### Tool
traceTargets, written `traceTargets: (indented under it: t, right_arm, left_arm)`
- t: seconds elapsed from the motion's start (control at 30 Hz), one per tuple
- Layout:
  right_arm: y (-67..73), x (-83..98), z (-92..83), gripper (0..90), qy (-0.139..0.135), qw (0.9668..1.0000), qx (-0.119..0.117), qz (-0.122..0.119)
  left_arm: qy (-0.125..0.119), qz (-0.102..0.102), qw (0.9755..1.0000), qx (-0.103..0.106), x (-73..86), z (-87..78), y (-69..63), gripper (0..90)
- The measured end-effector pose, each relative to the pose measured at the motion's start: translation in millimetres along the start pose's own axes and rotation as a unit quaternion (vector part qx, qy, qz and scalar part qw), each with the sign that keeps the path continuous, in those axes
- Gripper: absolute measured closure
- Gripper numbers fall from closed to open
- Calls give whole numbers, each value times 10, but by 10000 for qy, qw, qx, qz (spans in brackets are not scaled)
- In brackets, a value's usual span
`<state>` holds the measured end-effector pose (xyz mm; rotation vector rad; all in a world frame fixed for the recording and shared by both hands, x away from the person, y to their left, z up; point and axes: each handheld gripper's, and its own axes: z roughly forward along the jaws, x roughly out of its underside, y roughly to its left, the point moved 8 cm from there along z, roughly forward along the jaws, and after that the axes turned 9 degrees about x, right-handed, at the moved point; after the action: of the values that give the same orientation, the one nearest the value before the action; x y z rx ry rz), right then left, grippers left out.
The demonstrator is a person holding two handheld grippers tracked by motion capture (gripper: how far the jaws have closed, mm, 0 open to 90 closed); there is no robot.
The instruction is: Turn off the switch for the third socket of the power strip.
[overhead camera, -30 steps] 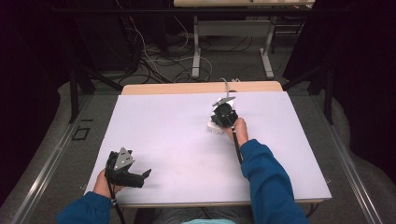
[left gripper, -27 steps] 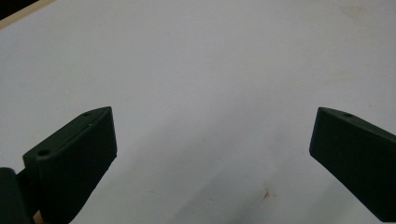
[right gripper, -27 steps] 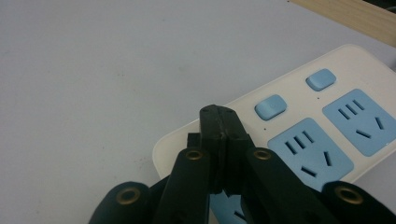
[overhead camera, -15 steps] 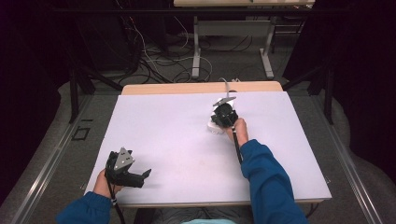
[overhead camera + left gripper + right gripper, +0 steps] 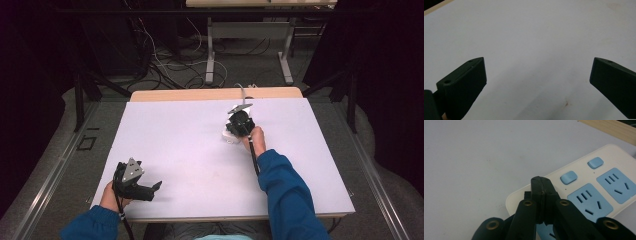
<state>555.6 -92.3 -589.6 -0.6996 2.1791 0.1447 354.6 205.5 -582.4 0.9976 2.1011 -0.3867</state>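
A white power strip (image 5: 579, 187) with light blue sockets and two blue buttons lies on the white table mat; in the high view the power strip (image 5: 229, 137) peeks out under my right hand. My right gripper (image 5: 543, 185) is shut, with its jaws pressed together and nothing between them, its tips over the strip's near end beside one blue button (image 5: 569, 177). In the high view the right gripper (image 5: 239, 123) sits right of the table's centre. My left gripper (image 5: 156, 186) rests near the front left edge, open; its fingers (image 5: 466, 80) stand wide apart over bare mat.
The white mat (image 5: 190, 145) covers most of a wooden table whose far edge (image 5: 210, 94) shows as a tan strip. A grey cable (image 5: 241, 90) runs off the back of the table. Cables and desk legs lie on the floor beyond.
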Motion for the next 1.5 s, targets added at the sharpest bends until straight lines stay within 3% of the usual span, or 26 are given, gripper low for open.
traceTargets:
  t: [1.5]
  right_arm:
    - [-40, -16, -27, 900, -57, 9999, 43, 82]
  left_arm:
    - [-1, -2, 10000, 10, -1, 2, 0, 8]
